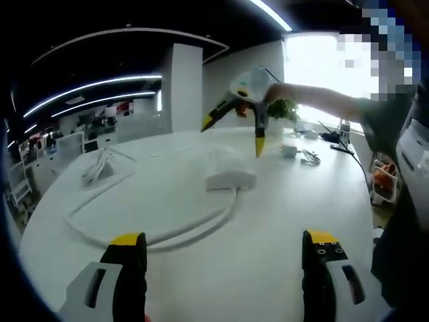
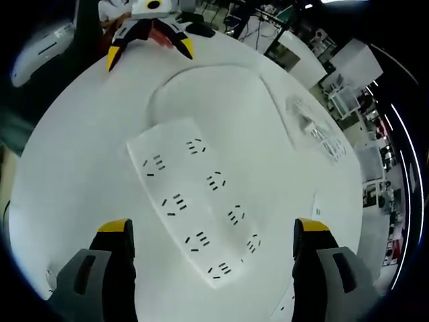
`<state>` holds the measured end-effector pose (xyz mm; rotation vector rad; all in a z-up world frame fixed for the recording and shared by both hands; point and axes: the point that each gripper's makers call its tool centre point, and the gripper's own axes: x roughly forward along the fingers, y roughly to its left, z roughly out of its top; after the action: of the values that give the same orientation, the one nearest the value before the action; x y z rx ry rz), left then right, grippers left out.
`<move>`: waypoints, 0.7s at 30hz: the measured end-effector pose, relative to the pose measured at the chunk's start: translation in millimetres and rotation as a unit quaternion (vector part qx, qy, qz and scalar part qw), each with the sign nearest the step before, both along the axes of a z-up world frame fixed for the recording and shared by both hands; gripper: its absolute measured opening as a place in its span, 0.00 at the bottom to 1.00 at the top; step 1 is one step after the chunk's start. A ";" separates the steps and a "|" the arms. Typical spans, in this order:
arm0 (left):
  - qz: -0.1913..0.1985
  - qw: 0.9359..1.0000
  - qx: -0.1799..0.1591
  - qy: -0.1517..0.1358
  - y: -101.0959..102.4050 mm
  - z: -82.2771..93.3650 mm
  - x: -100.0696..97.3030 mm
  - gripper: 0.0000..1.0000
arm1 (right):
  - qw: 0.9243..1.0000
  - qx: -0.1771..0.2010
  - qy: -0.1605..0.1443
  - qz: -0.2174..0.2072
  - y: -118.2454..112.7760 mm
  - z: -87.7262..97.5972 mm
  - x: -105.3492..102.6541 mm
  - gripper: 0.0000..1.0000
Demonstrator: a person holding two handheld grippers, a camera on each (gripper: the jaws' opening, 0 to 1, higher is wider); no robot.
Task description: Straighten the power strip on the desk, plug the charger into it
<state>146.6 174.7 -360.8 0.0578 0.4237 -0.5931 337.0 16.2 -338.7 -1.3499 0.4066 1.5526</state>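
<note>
In the left gripper view, the left gripper (image 1: 224,258) hangs low over the white surface (image 1: 268,215), fingers wide apart and empty. The power strip (image 1: 230,178) lies mid-surface, its cable (image 1: 154,235) looping toward the near edge; the charger (image 1: 289,150) sits near the far edge.

In the right gripper view, the right gripper (image 2: 211,251) hovers above the strip (image 2: 194,201), fingers spread, holding nothing. To straighten it well, close on the strip's long sides and turn gently, minding the cable.

L grey-and-black, yellow-tipped hand-held gripper (image 1: 224,251): jaws wide apart, nothing between. R hand-held gripper (image 2: 211,245): same build, jaws spread, raised, gripped by person's hand (image 1: 273,94), forearm extended.
</note>
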 end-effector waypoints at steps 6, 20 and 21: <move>0.003 1.000 0.000 -0.001 0.1 0.6 -0.2 0.99 | 1.000 -0.018 0.004 0.010 0.6 -5.8 0.2 0.99; 0.006 1.000 0.002 0.006 1.1 -4.3 1.5 0.99 | 0.998 -0.055 0.008 0.041 6.9 -20.5 0.1 0.98; 0.007 1.000 0.002 0.006 1.4 -4.6 1.6 0.99 | 0.998 -0.055 0.011 0.040 8.4 -21.1 -2.5 0.98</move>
<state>148.3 176.1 -365.3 0.0558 0.4375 -0.5793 334.5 24.5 -359.8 -1.4500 0.4637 1.6327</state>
